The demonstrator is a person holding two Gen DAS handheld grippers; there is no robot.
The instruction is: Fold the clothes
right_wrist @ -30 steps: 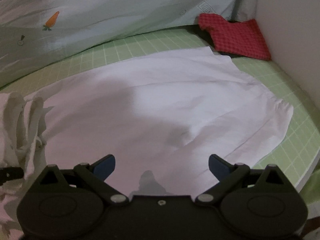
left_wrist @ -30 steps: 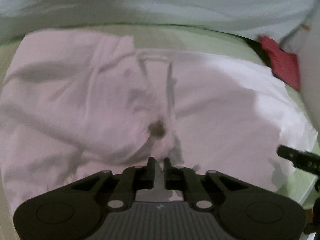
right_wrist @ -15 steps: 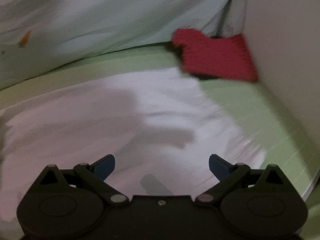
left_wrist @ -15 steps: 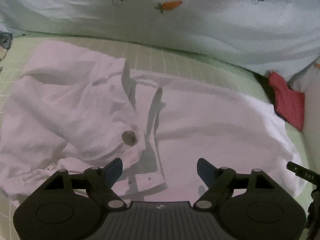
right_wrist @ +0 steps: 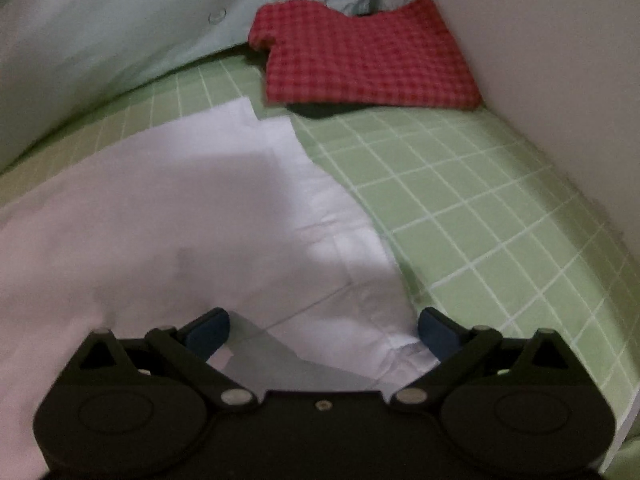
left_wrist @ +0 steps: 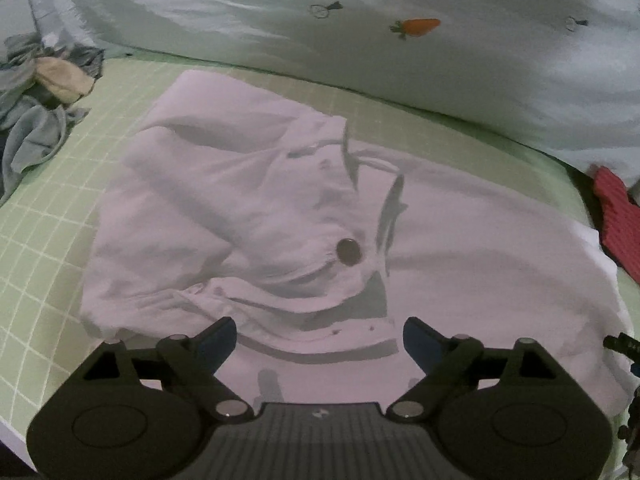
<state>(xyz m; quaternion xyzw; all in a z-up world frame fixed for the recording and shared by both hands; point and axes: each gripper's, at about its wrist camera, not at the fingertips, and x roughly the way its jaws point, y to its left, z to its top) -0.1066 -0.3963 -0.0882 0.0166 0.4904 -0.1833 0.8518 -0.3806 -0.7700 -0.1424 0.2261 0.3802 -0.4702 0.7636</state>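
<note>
So far the white shirt lies spread on the green checked bed sheet, with one side and its sleeve turned in over the middle; the other side by the hem is, I judge, not yet folded, and a heap of clothes waits at the bed's far corner. My left fingers are opening wide and hold nothing, hovering above the cuff. My right fingers stand wide too, empty, over the hem corner.

Dim, soft-focus – fisheye-warped edges
</note>
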